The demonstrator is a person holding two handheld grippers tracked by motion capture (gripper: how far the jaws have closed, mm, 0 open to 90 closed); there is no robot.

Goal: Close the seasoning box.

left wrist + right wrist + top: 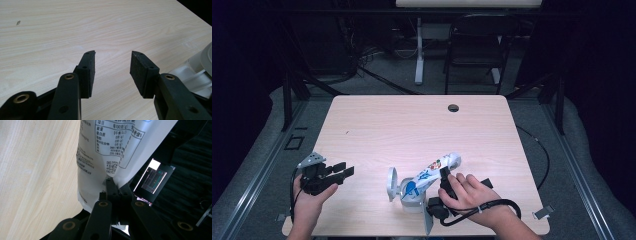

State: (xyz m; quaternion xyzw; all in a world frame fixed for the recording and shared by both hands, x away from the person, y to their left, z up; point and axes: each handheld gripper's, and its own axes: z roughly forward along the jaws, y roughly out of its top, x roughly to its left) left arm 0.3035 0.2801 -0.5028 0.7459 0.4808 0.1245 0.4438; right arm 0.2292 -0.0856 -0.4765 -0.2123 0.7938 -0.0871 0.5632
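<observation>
- Near the front edge of the pale wood-grain bench [412, 125]: a white plastic pouch with blue and red print [432, 172], lying tilted, its lower end in a small clear plastic container [411, 197] with a round hinged lid [392, 184] swung up.
- Right tool [446, 182] just right of the pouch, clamped tight on its edge; seen close in the right gripper view, black jaws pinching the white printed film [105, 150].
- Left tool [343, 170] well to the left of the pouch, held above the bench, jaws spread wide with nothing between the black pads [87, 72].
- Container rim glimpsed right of that tool [200, 65].
</observation>
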